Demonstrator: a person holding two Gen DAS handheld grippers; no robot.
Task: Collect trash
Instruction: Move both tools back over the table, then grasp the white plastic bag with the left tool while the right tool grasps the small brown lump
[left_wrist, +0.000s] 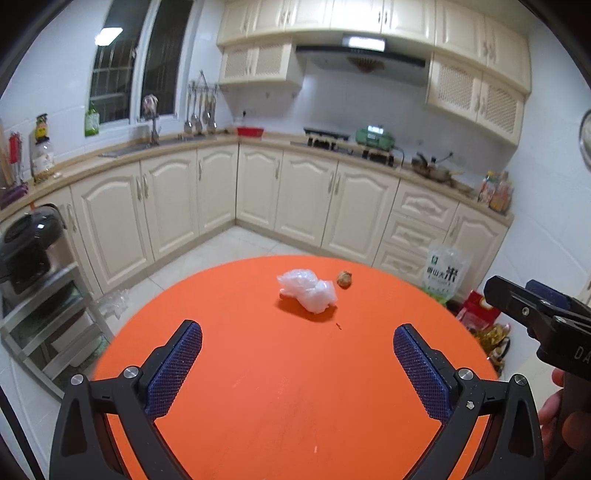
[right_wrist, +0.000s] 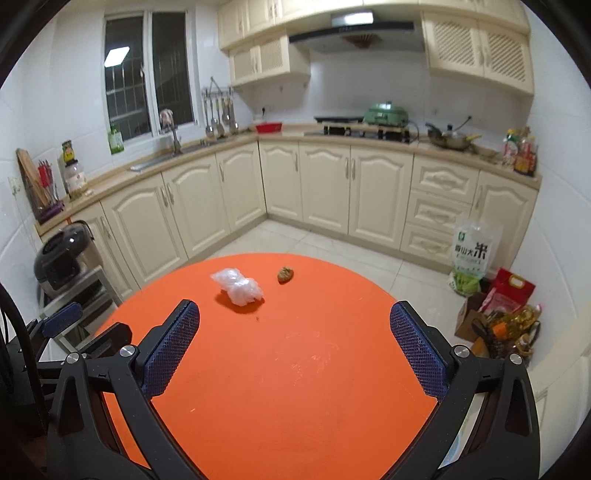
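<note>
A crumpled clear plastic bag (left_wrist: 308, 290) (right_wrist: 238, 286) lies on the far half of the round orange table (left_wrist: 280, 387) (right_wrist: 295, 369). A small brown scrap (left_wrist: 344, 278) (right_wrist: 285, 274) sits just to its right, apart from it. My left gripper (left_wrist: 297, 354) hovers open over the near part of the table, well short of both pieces. My right gripper (right_wrist: 294, 338) is open too, nothing between its blue pads. In the left wrist view the right gripper's fingers (left_wrist: 532, 306) show at the right edge, with a hand (left_wrist: 554, 406) below.
Cream kitchen cabinets (right_wrist: 332, 184) run along the back. A rice cooker (right_wrist: 64, 258) stands on a steel rack at left. Bags of rice and groceries (right_wrist: 495, 295) sit on the floor at right. A tiny dark speck (right_wrist: 257, 318) lies on the table.
</note>
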